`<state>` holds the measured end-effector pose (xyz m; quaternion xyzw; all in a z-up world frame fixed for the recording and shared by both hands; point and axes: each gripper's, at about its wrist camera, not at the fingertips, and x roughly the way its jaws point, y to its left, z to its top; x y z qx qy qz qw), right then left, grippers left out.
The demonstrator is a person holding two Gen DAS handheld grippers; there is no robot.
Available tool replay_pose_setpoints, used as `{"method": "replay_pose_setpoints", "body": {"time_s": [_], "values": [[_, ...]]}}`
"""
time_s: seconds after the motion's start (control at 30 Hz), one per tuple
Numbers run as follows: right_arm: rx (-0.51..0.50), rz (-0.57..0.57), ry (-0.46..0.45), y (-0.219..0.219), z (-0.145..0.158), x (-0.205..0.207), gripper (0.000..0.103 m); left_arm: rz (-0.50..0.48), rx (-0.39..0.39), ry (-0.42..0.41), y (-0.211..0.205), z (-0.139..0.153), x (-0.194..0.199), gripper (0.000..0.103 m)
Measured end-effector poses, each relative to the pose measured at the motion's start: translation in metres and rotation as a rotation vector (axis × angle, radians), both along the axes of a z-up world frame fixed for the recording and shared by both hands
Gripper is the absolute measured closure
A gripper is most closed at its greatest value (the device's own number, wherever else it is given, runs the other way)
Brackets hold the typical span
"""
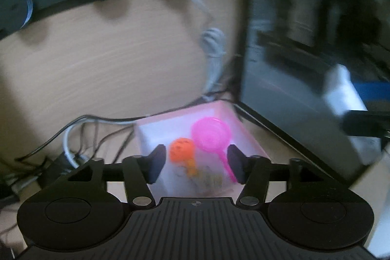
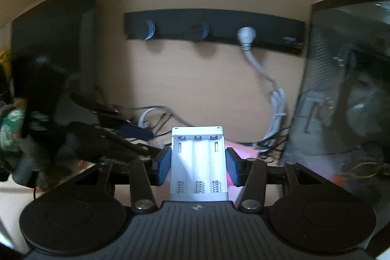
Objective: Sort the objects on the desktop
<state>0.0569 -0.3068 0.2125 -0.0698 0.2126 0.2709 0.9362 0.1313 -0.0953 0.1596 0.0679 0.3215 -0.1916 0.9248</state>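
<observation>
In the left wrist view a pale pink bin (image 1: 226, 111) sits on the desk ahead, holding a pink toy scoop (image 1: 211, 135) and an orange perforated ball (image 1: 181, 149). My left gripper (image 1: 196, 163) is open and empty, hovering over the bin's near side. In the right wrist view my right gripper (image 2: 198, 167) is shut on a white battery holder (image 2: 198, 162) with three empty slots and springs, held upright above the desk. A bit of the pink bin (image 2: 240, 150) shows behind it.
A black power strip (image 2: 214, 28) with a white plug and coiled cable (image 2: 276, 109) is mounted on the wooden back panel. A dark computer case (image 1: 316, 52) stands right of the bin. Tangled cables (image 1: 80, 135) lie to its left. A monitor (image 2: 53, 40) is far left.
</observation>
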Motion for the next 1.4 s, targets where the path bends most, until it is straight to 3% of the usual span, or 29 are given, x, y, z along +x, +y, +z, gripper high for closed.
{"method": "replay_pose_setpoints", "body": {"time_s": [0.07,0.13,0.3,0.5,0.57,0.7,0.9,1.13,1.27,1.4], "values": [[0.032,-0.027,0.016,-0.007,0.003,0.012,0.056,0.035,-0.035,-0.008,0.011,0.003,-0.005,0.019],[0.058,-0.044,0.029,-0.012,0.003,0.028,0.056,0.056,-0.029,-0.024,0.024,0.002,-0.021,0.012],[0.024,-0.071,0.066,0.006,-0.015,0.070,0.056,0.113,0.057,-0.006,0.044,-0.023,-0.069,0.008],[0.090,-0.084,0.216,0.040,-0.037,0.134,0.054,0.242,0.038,0.114,0.067,-0.050,-0.115,0.006],[0.116,-0.103,0.223,0.041,-0.039,0.138,0.048,0.286,0.040,0.148,0.073,-0.060,-0.130,0.003],[0.143,-0.090,0.215,0.037,-0.044,0.123,0.041,0.389,0.068,0.226,0.087,-0.084,-0.153,0.003],[0.028,0.072,0.203,0.066,-0.077,0.065,0.033,0.537,0.060,0.315,0.114,-0.106,-0.181,0.003],[-0.171,0.430,0.238,0.151,-0.135,-0.023,0.032,0.759,0.117,0.294,0.161,-0.098,-0.208,0.003],[-0.181,0.577,0.230,0.196,-0.142,-0.056,0.027,0.910,0.077,0.280,0.199,-0.089,-0.232,0.003],[-0.140,0.607,0.208,0.245,-0.132,-0.055,0.027,0.986,0.017,0.286,0.223,-0.085,-0.260,0.003]]}}
